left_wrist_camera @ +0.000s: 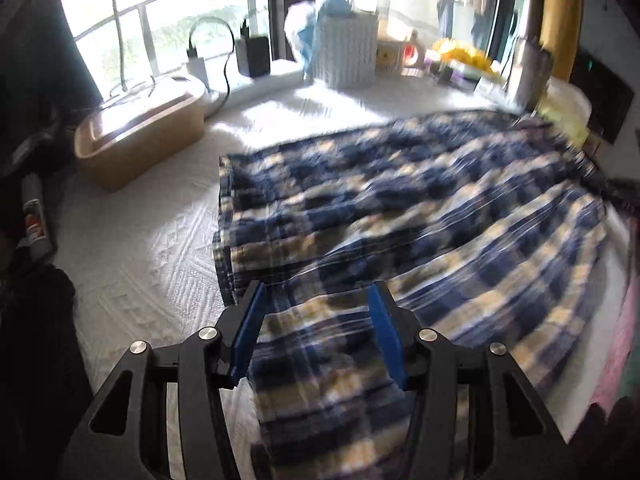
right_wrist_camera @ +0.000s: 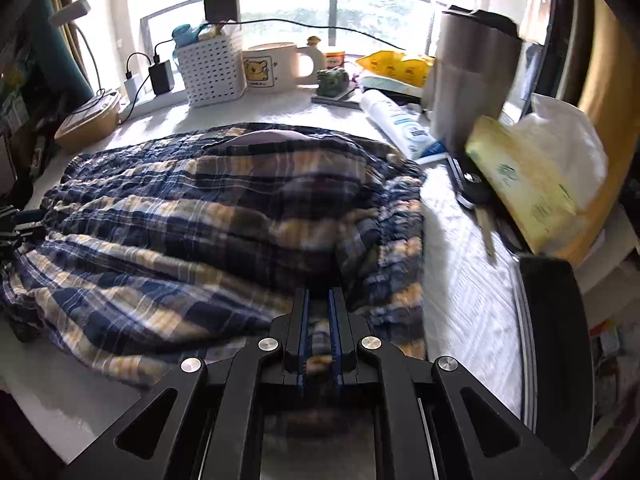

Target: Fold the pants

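Plaid pants (left_wrist_camera: 400, 200) in navy and yellow lie spread across a white textured tabletop (left_wrist_camera: 152, 248), bunched in folds beside a window. At one end the right gripper (right_wrist_camera: 319, 300) is clenched on a fold of the fabric. At the other, the left gripper (left_wrist_camera: 316, 296) stands released, cloth lying loose between its blue pads (left_wrist_camera: 384, 328). A white basket (right_wrist_camera: 212, 72) and mug (right_wrist_camera: 272, 68) stand behind.
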`<act>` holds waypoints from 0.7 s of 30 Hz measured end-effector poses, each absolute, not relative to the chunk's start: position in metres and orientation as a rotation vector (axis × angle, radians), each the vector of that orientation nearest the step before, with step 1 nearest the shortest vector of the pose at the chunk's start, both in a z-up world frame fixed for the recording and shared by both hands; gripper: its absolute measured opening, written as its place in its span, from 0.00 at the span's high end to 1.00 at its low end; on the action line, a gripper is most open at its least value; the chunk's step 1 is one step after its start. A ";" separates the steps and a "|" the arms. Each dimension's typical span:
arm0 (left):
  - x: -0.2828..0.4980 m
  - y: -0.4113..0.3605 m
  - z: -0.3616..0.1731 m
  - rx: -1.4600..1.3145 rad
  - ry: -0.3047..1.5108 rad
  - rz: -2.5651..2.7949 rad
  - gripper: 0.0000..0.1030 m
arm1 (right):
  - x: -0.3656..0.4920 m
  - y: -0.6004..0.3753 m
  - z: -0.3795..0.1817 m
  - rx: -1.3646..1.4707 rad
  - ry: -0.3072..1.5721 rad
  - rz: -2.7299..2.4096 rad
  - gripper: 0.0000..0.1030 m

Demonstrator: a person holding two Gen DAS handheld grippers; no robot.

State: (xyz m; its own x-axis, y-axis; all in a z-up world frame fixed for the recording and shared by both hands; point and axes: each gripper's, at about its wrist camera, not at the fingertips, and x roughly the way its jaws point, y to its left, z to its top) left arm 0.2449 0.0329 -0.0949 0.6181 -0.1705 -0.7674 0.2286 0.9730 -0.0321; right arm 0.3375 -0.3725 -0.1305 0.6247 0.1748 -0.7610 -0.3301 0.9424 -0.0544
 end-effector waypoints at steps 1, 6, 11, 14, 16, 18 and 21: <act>0.235 0.033 -0.090 0.059 0.851 -0.249 0.48 | 0.332 -0.374 -0.128 -0.192 0.837 0.287 0.90; 0.206 0.009 -0.071 0.000 0.771 -0.351 0.48 | 0.307 -0.365 -0.113 -0.182 0.772 0.336 0.90; 0.204 -0.007 -0.095 -0.005 0.852 -0.348 0.48 | 0.318 -0.362 -0.141 -0.167 0.863 0.286 0.90; 0.202 -0.005 -0.119 0.010 0.919 -0.282 0.49 | 0.315 -0.370 -0.143 -0.107 0.853 0.289 0.90; 0.193 -0.007 -0.123 0.055 0.875 -0.280 0.48 | 0.312 -0.372 -0.143 -0.107 0.854 0.282 0.90; 0.190 -0.004 -0.122 0.050 0.875 -0.261 0.48 | 0.306 -0.374 -0.144 -0.110 0.849 0.280 0.90; 0.187 -0.003 -0.118 0.016 0.884 -0.241 0.48 | 0.299 -0.377 -0.145 -0.099 0.848 0.270 0.90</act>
State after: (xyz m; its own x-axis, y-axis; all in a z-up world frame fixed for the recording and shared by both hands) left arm 0.1869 -0.0029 -0.1181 0.6086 -0.2018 -0.7674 0.2148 0.9729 -0.0855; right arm 0.2993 -0.3769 -0.1451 0.6301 0.1965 -0.7513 -0.2746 0.9613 0.0211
